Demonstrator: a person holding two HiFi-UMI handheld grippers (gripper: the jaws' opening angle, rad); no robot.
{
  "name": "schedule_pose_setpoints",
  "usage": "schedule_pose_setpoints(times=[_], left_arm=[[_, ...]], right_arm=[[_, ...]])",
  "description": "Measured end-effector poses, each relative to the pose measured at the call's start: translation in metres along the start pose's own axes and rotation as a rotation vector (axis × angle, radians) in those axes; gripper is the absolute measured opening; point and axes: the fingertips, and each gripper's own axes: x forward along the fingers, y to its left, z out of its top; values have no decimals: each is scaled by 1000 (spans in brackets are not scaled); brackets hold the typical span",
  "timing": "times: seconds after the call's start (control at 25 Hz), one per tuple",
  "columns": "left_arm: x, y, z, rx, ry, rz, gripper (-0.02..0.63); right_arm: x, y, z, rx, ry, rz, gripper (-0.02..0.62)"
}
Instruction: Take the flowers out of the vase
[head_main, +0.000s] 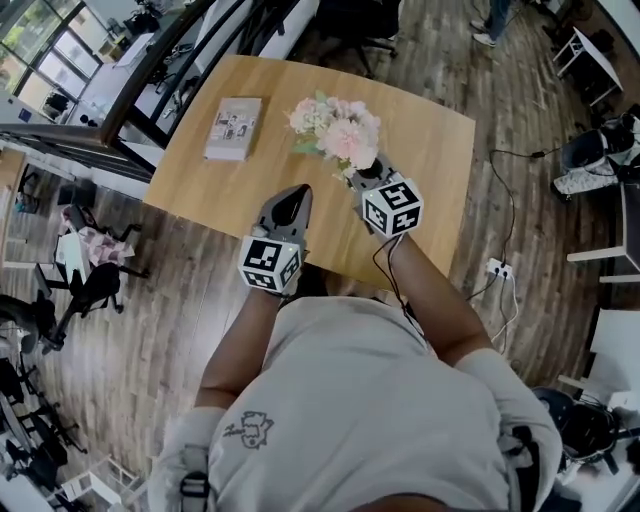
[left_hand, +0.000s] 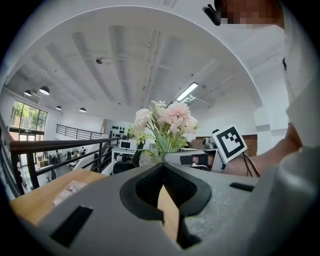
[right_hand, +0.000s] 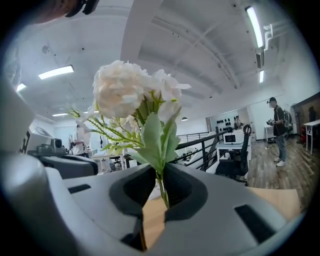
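A bunch of pink and white artificial flowers (head_main: 335, 128) hangs over the wooden table (head_main: 440, 170). My right gripper (head_main: 362, 170) is shut on its green stem (right_hand: 163, 192), which runs down between the jaw tips in the right gripper view (right_hand: 161, 172). The blooms (right_hand: 135, 95) rise straight above those jaws. My left gripper (head_main: 297, 190) floats beside it on the left, jaws together with nothing held (left_hand: 162, 169). From the left gripper view the flowers (left_hand: 167, 120) and the right gripper's marker cube (left_hand: 230, 142) lie just ahead. No vase shows in any view.
A booklet (head_main: 233, 128) lies at the table's far left. Beyond the table stand an office chair (head_main: 360, 30) and a dark railing (head_main: 150, 90). Cables and a power strip (head_main: 497, 268) lie on the floor at right. A person (right_hand: 277, 130) stands far off.
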Motion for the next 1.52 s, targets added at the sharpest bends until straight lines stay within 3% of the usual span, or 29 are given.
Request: schedule_pose_setpoints(times=[0.4,0.76,1.08,1.52], left_arm=[[-54,-25,-13,-10,27,39,5],[-80,-31,-9,32,34,-49,5],[-140,-16,-2,50,17,-102,5],[-218,-14,-31,9,50,-171,5]], right_arm=[[-59,44,-7,2,5,46,51],[-81,85,-18,35,1,26,51],[-91,139,-15,41,-37,-35,51],[-131,217,-29,54,-43,-104,51]])
